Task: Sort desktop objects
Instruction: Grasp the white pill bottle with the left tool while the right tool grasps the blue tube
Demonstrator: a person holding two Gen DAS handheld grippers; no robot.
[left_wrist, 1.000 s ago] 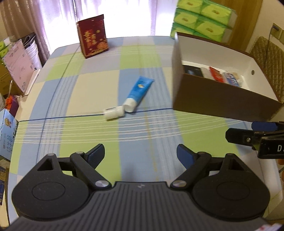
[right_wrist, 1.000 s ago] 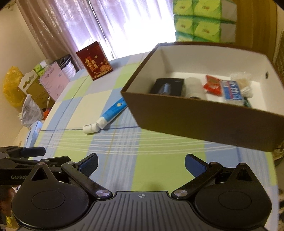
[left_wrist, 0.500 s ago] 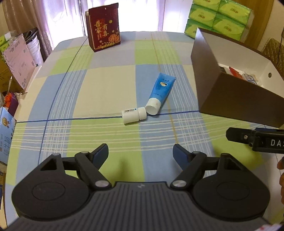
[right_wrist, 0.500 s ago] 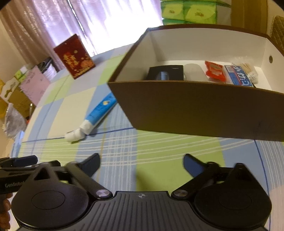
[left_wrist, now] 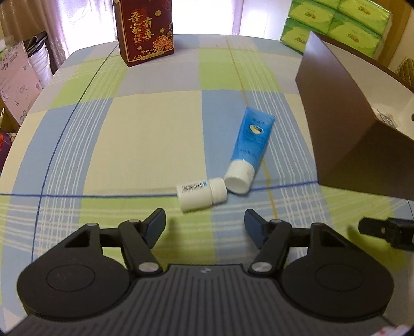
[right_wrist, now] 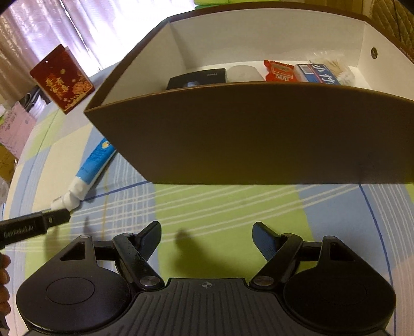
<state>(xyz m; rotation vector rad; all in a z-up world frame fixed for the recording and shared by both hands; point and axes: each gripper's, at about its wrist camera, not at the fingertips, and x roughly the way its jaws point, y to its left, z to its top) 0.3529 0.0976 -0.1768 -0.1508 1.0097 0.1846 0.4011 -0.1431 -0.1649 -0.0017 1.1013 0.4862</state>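
A small white bottle (left_wrist: 201, 193) lies on its side on the checked tablecloth, its cap touching the white cap of a blue tube (left_wrist: 249, 150). My left gripper (left_wrist: 204, 219) hovers just short of the bottle, jaws closing with nothing between them. My right gripper (right_wrist: 206, 232) hangs over the cloth in front of the brown box (right_wrist: 258, 134), jaws closing on nothing. The tube (right_wrist: 93, 162) and the bottle (right_wrist: 57, 202) also show at the left of the right wrist view. Inside the box lie a black case (right_wrist: 199, 78), a red packet (right_wrist: 278, 71) and a blue pack (right_wrist: 318, 73).
A red gift box (left_wrist: 143, 29) stands at the far edge of the table. Green tissue packs (left_wrist: 336, 23) are stacked behind the brown box (left_wrist: 344, 124). Cartons and bags (left_wrist: 18, 77) crowd the floor at the left. The other gripper's tip (left_wrist: 385, 230) shows at the right.
My left gripper has come down and forward toward the white bottle, its jaws narrowing. My right gripper has sunk closer to the cloth before the box, jaws narrowing too.
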